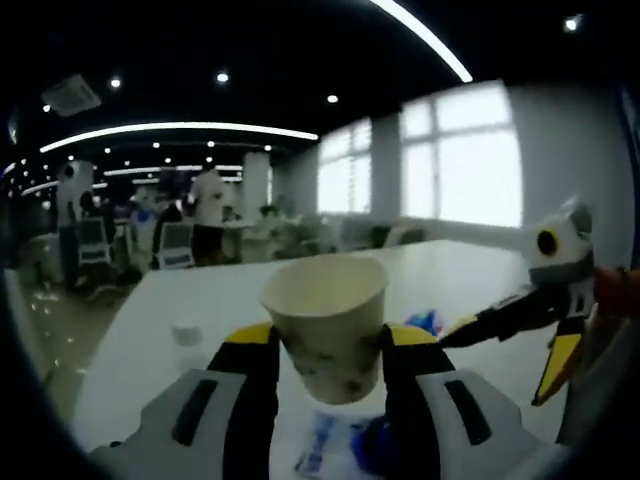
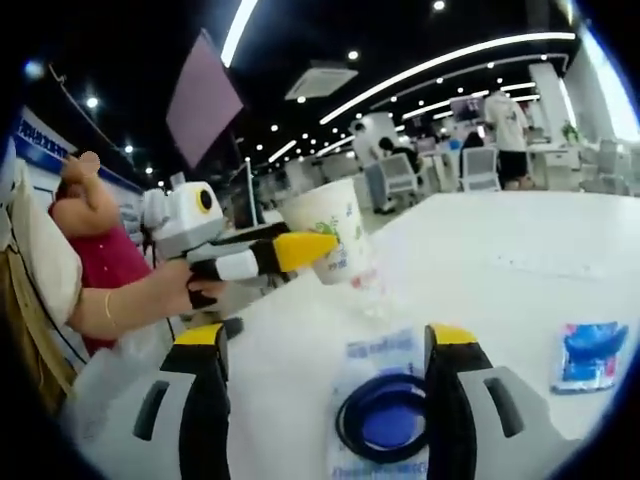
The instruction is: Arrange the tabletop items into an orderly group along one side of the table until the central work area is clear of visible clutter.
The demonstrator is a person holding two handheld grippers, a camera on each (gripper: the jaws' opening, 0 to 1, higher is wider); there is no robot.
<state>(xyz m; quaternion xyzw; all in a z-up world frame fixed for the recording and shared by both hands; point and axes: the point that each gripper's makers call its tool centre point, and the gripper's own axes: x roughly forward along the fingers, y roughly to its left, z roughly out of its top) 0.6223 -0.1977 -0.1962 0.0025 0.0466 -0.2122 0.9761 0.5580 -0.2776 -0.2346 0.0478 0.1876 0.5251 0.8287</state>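
Paper cup (image 1: 330,325) upright and clamped between the left gripper (image 1: 330,375) jaws, lifted off the white counter (image 1: 200,300) — right gripper (image 2: 325,400) jaws released, straddling a blue-ringed packet (image 2: 385,420) dead ahead, blue sachet (image 2: 592,352) just outside them.

The left gripper (image 1: 330,350) has its jaws clamped on a paper cup (image 1: 328,325) above the white table (image 1: 200,300).

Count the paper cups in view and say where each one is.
1. The paper cup is held between the left gripper's jaws above the white table; the right gripper view shows the same cup. Others may be hidden.
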